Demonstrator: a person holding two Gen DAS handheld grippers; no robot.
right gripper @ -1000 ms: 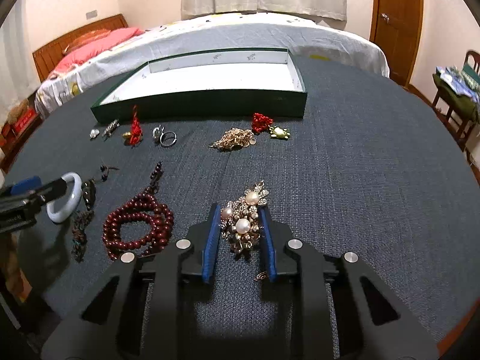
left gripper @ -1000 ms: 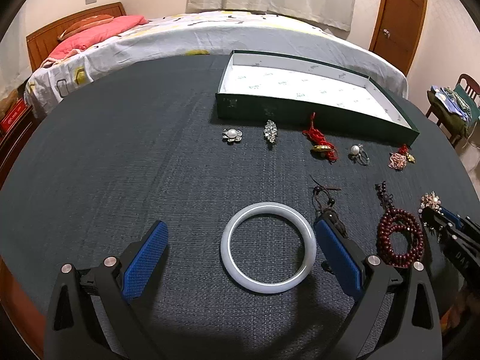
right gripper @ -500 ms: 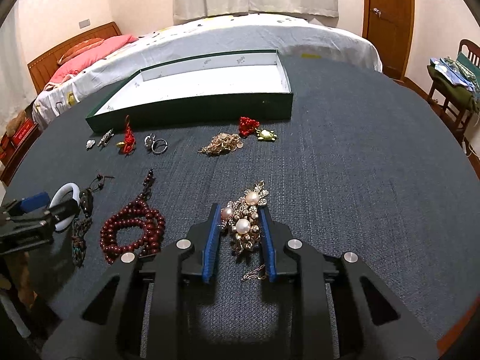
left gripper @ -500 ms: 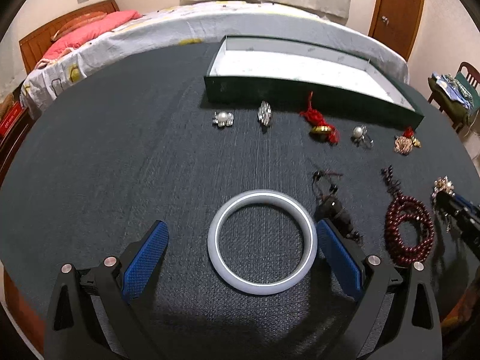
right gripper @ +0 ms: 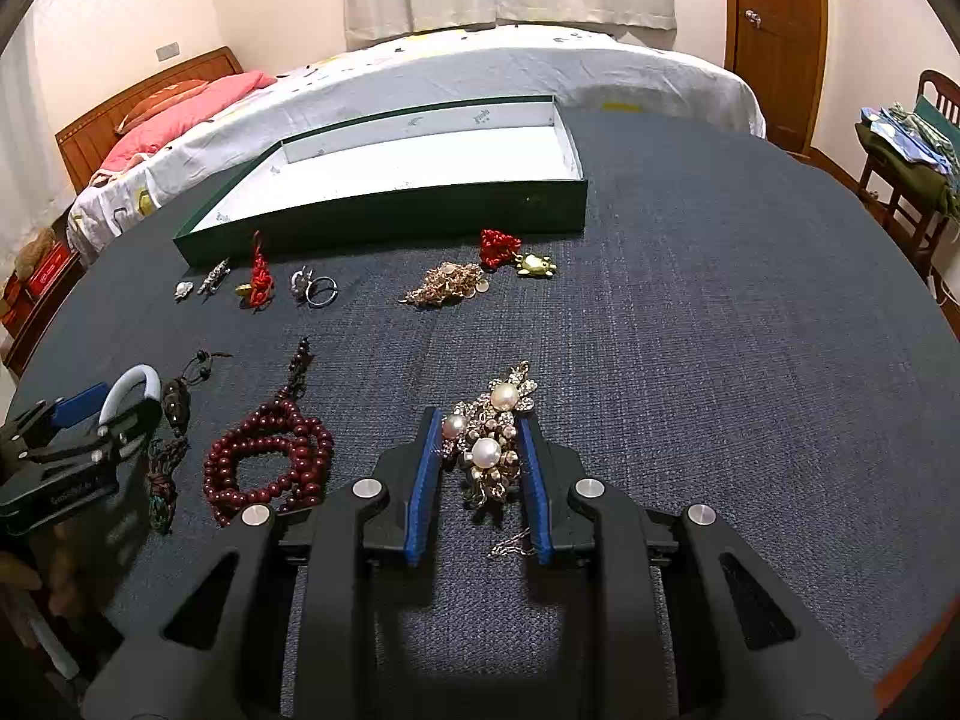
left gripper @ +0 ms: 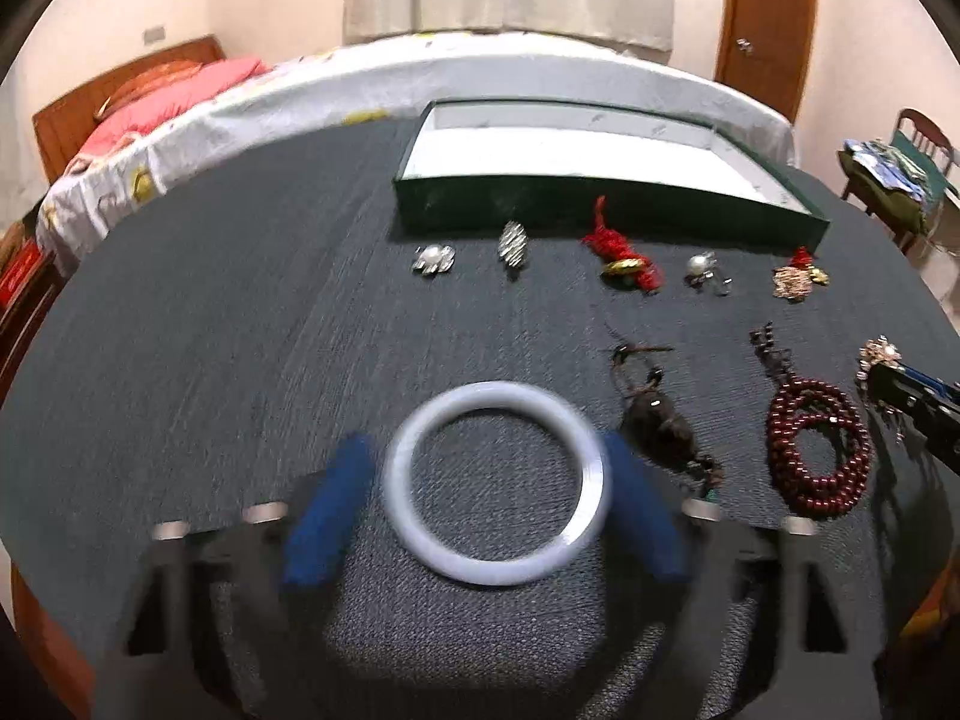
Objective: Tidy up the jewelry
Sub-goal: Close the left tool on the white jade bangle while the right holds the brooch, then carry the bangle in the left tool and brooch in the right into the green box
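Note:
A white jade bangle [left gripper: 495,483] sits between the blue pads of my left gripper [left gripper: 489,480], which have closed in against its sides; the image is motion-blurred. The bangle also shows in the right wrist view [right gripper: 129,390]. My right gripper [right gripper: 480,438] is shut on a pearl and gold brooch [right gripper: 489,438] and holds it just above the dark cloth. An open green box with a white lining [left gripper: 600,204] [right gripper: 390,210] stands at the far side of the table.
In front of the box lie a pearl brooch [left gripper: 432,258], a crystal brooch [left gripper: 513,243], a red knot charm [left gripper: 621,255], a pearl ring [left gripper: 705,270] and a gold cluster [right gripper: 447,285]. A dark pendant cord [left gripper: 654,414] and red bead strand [left gripper: 819,450] lie between the grippers.
My left gripper's jaws have closed from wide open onto the bangle. My right gripper has lifted a little with the brooch in it.

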